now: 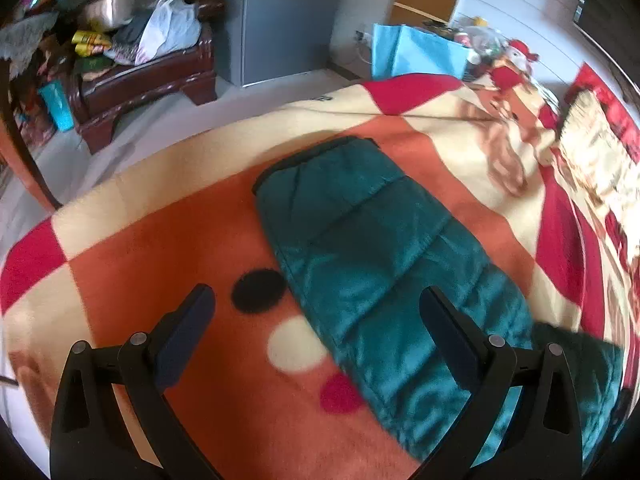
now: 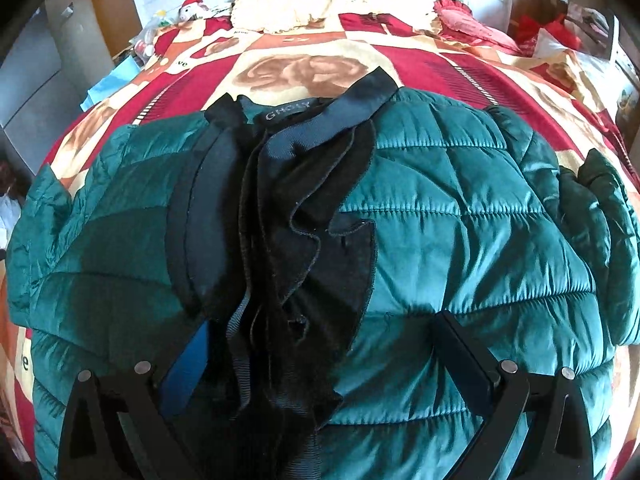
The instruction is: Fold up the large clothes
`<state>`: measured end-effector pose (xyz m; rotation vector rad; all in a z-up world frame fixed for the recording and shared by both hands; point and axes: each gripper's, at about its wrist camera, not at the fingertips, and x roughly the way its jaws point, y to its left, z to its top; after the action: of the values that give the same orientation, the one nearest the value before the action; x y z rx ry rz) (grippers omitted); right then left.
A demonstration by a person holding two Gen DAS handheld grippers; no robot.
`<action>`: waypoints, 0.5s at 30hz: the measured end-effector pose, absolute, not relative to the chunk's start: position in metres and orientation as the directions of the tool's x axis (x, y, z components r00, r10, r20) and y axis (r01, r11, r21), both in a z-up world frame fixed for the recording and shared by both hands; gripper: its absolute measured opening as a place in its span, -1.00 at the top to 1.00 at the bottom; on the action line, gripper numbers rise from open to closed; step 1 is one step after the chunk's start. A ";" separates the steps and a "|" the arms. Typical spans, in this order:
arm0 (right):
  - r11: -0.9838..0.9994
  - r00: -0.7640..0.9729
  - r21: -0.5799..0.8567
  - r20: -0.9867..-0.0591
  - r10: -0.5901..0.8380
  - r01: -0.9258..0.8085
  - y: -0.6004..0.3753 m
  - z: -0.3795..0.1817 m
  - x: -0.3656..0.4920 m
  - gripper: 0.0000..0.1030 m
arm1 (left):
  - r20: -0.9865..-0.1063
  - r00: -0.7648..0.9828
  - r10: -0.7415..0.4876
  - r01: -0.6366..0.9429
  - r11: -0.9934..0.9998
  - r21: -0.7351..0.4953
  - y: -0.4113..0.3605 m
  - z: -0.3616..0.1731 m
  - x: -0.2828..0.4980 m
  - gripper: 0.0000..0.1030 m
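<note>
A teal quilted puffer jacket (image 2: 440, 216) lies spread on the bed, front up, with its black lining and collar (image 2: 288, 208) open down the middle. One teal sleeve (image 1: 360, 240) stretches out across the orange blanket in the left wrist view. My left gripper (image 1: 316, 300) is open, hovering over the sleeve's near part and the blanket, holding nothing. My right gripper (image 2: 320, 328) is open just above the jacket's open front, its left finger (image 2: 188, 364) partly hidden by the black lining.
The bed is covered by a red, cream and orange patterned blanket (image 1: 160, 248). A cream pillow (image 2: 304, 0) lies at the head. A dark wooden bench with bags (image 1: 152, 60), a grey cabinet (image 1: 280, 20) and a blue bag (image 1: 420, 52) stand beside the bed.
</note>
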<state>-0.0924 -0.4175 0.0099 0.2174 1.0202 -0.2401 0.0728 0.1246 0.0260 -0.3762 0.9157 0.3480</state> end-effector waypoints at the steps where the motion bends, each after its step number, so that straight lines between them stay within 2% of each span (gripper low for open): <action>1: 0.952 0.504 0.067 -0.858 -0.097 0.297 -0.418 0.010 -0.093 -1.00 | -0.820 0.559 0.123 -0.452 0.874 -0.177 0.128 0.023 0.078 -0.99; 6: 0.953 0.522 0.067 -0.847 -0.101 0.294 -0.417 0.009 -0.094 -1.00 | -0.832 0.547 0.093 -0.475 0.853 -0.217 0.136 0.009 0.095 -0.99; 8: 0.954 0.523 0.065 -0.846 -0.102 0.291 -0.417 0.009 -0.095 -1.00 | -0.810 0.579 0.092 -0.463 0.855 -0.234 0.134 0.010 0.098 -0.90; 9: 0.955 0.524 0.064 -0.846 -0.101 0.288 -0.416 0.009 -0.095 -1.00 | -0.804 0.587 0.090 -0.452 0.861 -0.234 0.131 0.011 0.101 -0.76; 10: 0.956 0.525 0.064 -0.845 -0.100 0.286 -0.416 0.009 -0.095 -1.00 | -0.800 0.594 0.081 -0.437 0.867 -0.237 0.130 0.011 0.103 -0.40; 12: 0.956 0.529 0.070 -0.843 -0.096 0.285 -0.417 0.010 -0.096 -1.00 | -0.795 0.603 0.068 -0.401 0.887 -0.228 0.125 0.012 0.109 -0.02; 13: 0.956 0.532 0.073 -0.842 -0.094 0.284 -0.417 0.011 -0.097 -1.00 | -0.792 0.609 0.055 -0.387 0.891 -0.235 0.125 0.013 0.110 0.29; 15: 0.955 0.534 0.080 -0.841 -0.089 0.285 -0.418 0.011 -0.098 -1.00 | -0.785 0.619 -0.019 -0.365 0.878 -0.310 0.129 0.013 0.109 0.61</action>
<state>-0.0976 -0.4179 0.0113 0.2182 0.9842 -0.2248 0.1089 0.1292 0.0132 -0.4735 0.8882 0.2078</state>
